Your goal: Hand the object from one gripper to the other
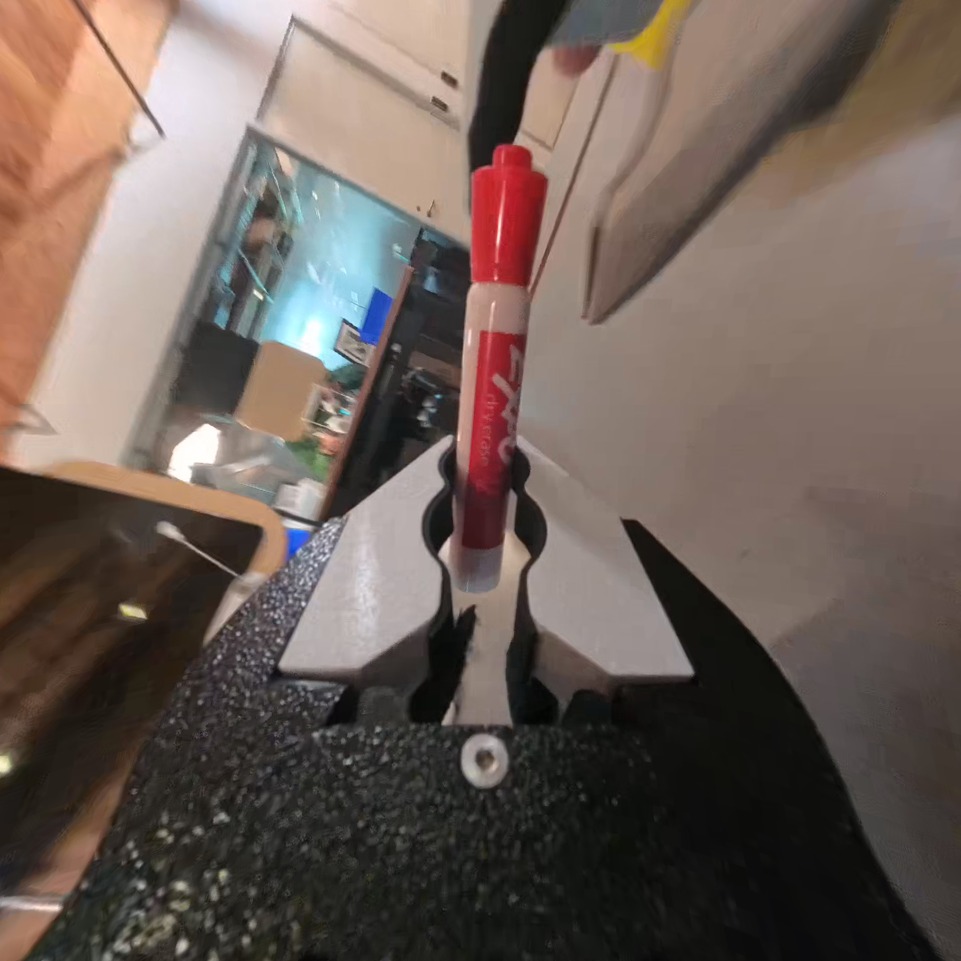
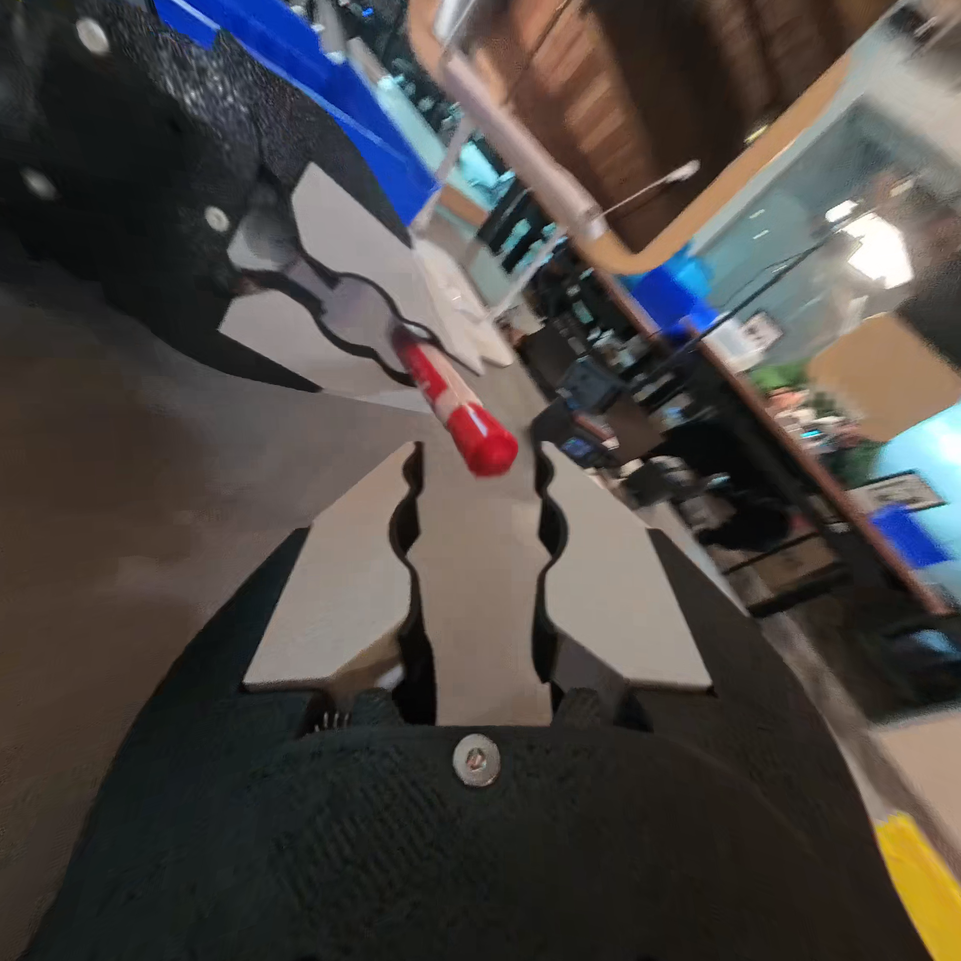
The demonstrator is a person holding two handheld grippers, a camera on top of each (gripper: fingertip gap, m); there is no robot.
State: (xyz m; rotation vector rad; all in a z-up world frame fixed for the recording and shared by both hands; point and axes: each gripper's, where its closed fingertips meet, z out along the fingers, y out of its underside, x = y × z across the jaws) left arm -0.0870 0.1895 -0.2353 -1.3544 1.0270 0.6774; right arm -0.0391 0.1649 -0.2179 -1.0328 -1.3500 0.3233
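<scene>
the left gripper [image 1: 486, 468] is clamping the red marker [image 1: 496, 364] by its barrel, cap outward — the right gripper [image 2: 478, 457] is gaping wide just beside the cap. closing there risks a slipping, tip-only grab.

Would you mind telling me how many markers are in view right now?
1. A single red-capped marker is clamped in the left gripper, with its cap pointing toward the open right gripper. None other shows, though blur could hide some.

Marker cap [image 2: 481, 442] juts before the parted right tongs [image 2: 478, 457] (gap free).
</scene>
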